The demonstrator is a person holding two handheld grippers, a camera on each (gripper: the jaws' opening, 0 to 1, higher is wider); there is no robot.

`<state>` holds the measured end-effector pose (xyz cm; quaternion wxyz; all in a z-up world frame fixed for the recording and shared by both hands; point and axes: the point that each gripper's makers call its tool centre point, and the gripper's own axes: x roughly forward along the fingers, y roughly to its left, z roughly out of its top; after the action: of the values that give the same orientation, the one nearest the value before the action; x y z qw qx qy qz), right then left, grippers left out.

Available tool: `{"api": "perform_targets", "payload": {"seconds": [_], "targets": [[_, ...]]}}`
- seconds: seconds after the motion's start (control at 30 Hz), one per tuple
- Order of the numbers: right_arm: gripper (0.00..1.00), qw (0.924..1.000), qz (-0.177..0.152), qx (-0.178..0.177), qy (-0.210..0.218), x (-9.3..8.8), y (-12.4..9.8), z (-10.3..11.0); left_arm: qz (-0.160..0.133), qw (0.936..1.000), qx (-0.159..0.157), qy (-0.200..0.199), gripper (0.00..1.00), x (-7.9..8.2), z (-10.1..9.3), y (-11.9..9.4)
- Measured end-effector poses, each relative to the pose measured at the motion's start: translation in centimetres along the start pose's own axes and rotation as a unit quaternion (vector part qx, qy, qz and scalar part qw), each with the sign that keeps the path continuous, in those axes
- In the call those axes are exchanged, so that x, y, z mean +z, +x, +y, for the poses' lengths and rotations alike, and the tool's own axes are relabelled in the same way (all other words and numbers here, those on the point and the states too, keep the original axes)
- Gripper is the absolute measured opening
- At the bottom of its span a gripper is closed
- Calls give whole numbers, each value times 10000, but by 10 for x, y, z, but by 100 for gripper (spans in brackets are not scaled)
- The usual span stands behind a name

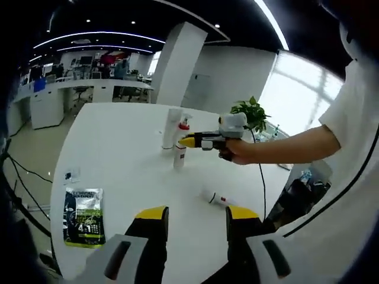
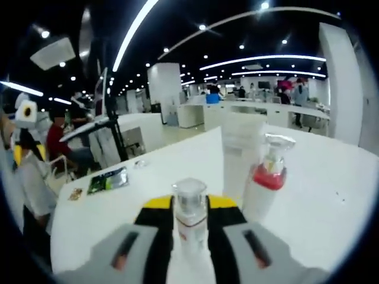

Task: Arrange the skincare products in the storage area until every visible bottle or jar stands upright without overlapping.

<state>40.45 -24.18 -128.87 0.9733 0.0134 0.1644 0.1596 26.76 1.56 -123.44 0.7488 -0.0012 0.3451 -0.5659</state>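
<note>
Bottle clamped upright in my right gripper (left gripper apparently open); crowding the red-collared bottle risks toppling it.

A broad white column rises behind the round white table. Curved strip lights cross the dark ceiling. Bright windows glow beside a potted plant.

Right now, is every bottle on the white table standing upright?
No: in the left gripper view a small white bottle lies on its side on the table, near the left gripper.
</note>
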Motion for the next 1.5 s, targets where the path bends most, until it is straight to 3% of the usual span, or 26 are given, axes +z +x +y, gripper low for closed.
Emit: {"api": "perform_targets", "payload": {"seconds": [0.27, 0.33, 0.57, 0.77, 0.97, 1.23, 1.4, 1.5], "targets": [[19, 9996, -222, -67, -190, 1, 6, -11, 10, 9996, 270, -113, 39, -7, 4, -12], [19, 9989, -419, 55, -191, 3, 7, -11, -19, 9993, 330, -186, 39, -8, 4, -15], [19, 9981, -451, 161, -377, -2, 9, -9, 126, 9990, 419, -4, 40, -14, 1, -21], [20, 9984, -491, 113, -265, -2, 6, -14, 19, 9986, 508, -117, 39, -11, 4, -23], [21, 9997, -38, 152, -169, -15, 7, -11, -63, 9985, 534, -48, 39, -5, 1, -20], [27, 9978, 494, -137, 414, -42, 10, -16, -128, 9983, 575, -44, 40, -4, 6, -23], [27, 9958, 606, -335, 607, -50, 19, -15, -92, 9980, 620, -60, 40, -9, 13, -32], [26, 9960, 641, -422, 467, -49, 25, -9, -86, 9976, 678, -114, 40, -12, 19, -36]]}}
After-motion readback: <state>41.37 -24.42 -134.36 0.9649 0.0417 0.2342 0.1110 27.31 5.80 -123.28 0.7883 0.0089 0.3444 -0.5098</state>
